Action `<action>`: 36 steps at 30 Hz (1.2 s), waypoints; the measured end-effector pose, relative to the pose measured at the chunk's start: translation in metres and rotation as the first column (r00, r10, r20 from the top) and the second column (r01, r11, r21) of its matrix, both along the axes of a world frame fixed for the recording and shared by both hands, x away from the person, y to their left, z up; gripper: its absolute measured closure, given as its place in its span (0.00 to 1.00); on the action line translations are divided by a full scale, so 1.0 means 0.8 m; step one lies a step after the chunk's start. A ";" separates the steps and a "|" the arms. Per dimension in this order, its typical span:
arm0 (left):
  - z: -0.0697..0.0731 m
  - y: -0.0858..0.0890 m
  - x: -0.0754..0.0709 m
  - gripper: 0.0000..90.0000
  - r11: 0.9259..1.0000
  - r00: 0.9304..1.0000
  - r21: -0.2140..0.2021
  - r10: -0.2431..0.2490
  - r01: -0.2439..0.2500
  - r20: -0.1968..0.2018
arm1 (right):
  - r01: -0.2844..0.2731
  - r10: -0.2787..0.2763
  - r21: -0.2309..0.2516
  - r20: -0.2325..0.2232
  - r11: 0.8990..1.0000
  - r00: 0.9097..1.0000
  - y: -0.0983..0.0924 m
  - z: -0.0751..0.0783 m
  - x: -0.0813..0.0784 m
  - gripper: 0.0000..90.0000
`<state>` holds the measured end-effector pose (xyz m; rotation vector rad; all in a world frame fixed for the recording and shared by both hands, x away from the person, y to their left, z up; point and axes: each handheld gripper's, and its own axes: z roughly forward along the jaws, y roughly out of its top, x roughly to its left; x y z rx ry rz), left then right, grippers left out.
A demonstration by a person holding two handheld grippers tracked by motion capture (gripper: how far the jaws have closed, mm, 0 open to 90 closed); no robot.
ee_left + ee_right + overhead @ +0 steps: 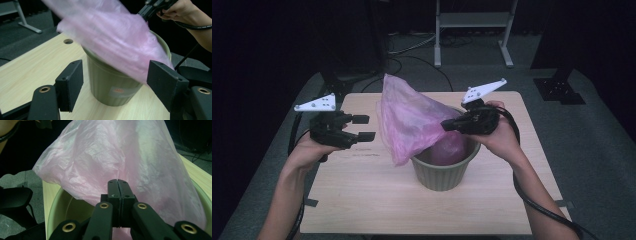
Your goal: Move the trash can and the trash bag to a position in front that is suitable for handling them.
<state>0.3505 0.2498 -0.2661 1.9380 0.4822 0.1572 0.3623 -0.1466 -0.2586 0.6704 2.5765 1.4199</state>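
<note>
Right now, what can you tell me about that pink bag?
The pink bag is thin, see-through plastic, crinkled and shiny. Its lower part sits inside the green ribbed bin on the wooden table, while the rest rises in a loose peak and drapes over the bin's left rim. The right gripper is shut on the film near the bin's mouth, holding it up. The left gripper stands open beside the bag, apart from it.

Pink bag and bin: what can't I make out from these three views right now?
- Bottom of the green bin: covered by the pink bag in the high view and the right gripper view.
- Whether the right gripper pinches film: its jaws are shut, pad faces hidden.
- Bag edge in the left gripper view: blurred.
- Label on the bin: too small to read.
- Left gripper: open, holding nothing.
</note>
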 end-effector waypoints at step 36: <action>-0.028 -0.094 0.032 0.41 0.984 0.983 -0.051 -0.171 0.169 -0.058 | 0.007 0.006 0.250 -0.050 0.968 0.999 -0.094 -0.033 -0.010 1.00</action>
